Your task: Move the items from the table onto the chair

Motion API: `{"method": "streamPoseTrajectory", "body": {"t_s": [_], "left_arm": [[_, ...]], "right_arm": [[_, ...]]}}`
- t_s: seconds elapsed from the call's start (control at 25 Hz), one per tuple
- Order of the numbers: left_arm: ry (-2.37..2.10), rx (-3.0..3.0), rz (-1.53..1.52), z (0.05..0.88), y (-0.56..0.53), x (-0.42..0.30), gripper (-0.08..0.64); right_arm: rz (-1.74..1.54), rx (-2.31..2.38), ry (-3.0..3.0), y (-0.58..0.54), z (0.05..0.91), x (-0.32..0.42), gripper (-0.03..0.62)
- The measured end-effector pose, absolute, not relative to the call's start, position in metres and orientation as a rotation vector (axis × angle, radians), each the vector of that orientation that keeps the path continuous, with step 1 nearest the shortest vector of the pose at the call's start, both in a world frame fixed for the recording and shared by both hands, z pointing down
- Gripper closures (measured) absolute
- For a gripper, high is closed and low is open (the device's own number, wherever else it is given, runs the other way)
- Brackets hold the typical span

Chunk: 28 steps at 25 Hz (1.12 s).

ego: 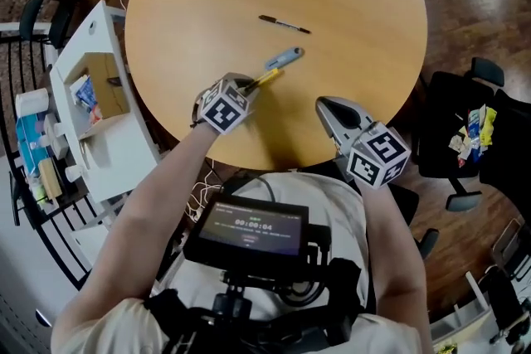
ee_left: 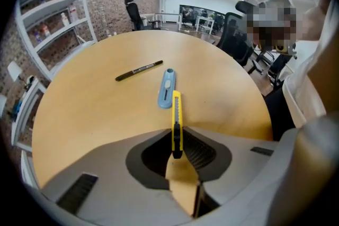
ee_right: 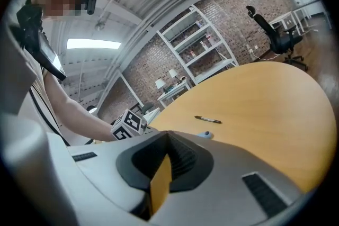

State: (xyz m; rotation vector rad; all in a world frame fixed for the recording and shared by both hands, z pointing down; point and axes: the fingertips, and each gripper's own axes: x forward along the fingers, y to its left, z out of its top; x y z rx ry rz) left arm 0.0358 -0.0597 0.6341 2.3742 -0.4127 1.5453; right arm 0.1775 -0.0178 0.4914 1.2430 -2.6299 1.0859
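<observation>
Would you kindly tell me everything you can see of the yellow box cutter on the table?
The yellow box cutter is a slim bar, plastic by the look, with a ridged track along its top and a black near end. It lies on the round wooden table, pointing away from the person. The left tongs are closed on its near end. Its far tip lies beside the blue cutter; whether they touch is unclear.
</observation>
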Motion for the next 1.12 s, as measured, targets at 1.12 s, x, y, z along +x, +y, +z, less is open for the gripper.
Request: {"method": "streamPoseTrajectory", "body": {"t_s": [1.12], "left_arm": [[-1.622, 1.429, 1.108, 0.608, 0.113, -0.466, 0.491]], "right_arm": [[0.887, 0.461, -2.731, 0.015, 0.465, -0.091, 0.584]]}}
